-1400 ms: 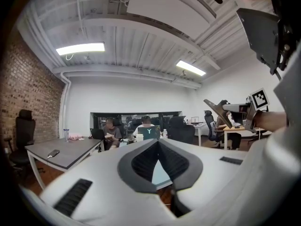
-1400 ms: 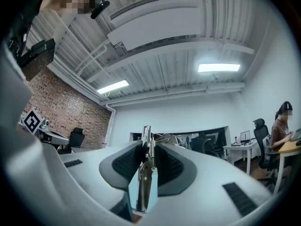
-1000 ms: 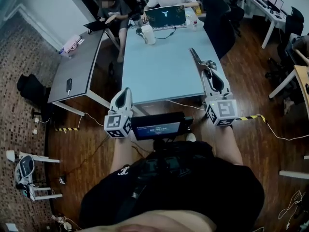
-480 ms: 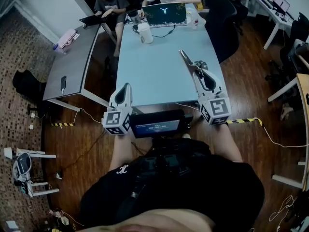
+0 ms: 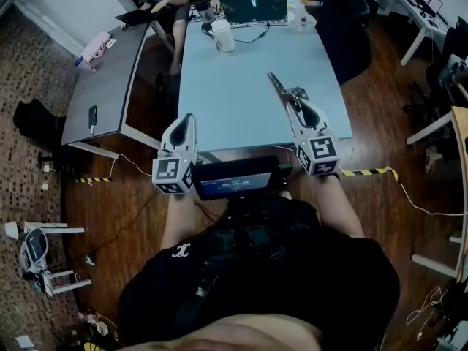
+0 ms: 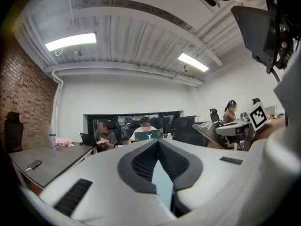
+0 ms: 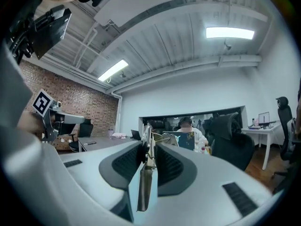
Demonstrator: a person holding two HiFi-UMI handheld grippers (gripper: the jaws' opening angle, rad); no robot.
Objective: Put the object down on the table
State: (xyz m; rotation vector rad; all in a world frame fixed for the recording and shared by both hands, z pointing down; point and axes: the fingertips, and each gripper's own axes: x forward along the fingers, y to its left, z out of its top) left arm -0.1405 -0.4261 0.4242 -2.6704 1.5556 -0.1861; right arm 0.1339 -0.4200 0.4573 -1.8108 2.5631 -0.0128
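Note:
My right gripper [image 5: 297, 108] is shut on a metal hand tool [image 5: 284, 91] with a spring between its handles. The tool sticks out ahead of the jaws, over the near right part of the light-blue table [image 5: 234, 101]. In the right gripper view the tool [image 7: 146, 182] stands clamped between the two pads, its head pointing away. My left gripper [image 5: 188, 119] hangs at the table's near left edge. Its jaws are shut with nothing between them, which the left gripper view [image 6: 158, 143] also shows.
At the table's far end stand a laptop [image 5: 254, 7], a white jug [image 5: 223, 35] and cables, with people seated behind. A grey table [image 5: 110, 86] with a phone [image 5: 93, 115] stands to the left. A black chair [image 5: 344, 28] is at the right.
The table has come closer in the head view. Both grippers now reach over its near edge, and the right one has drifted left with the tool still in it.

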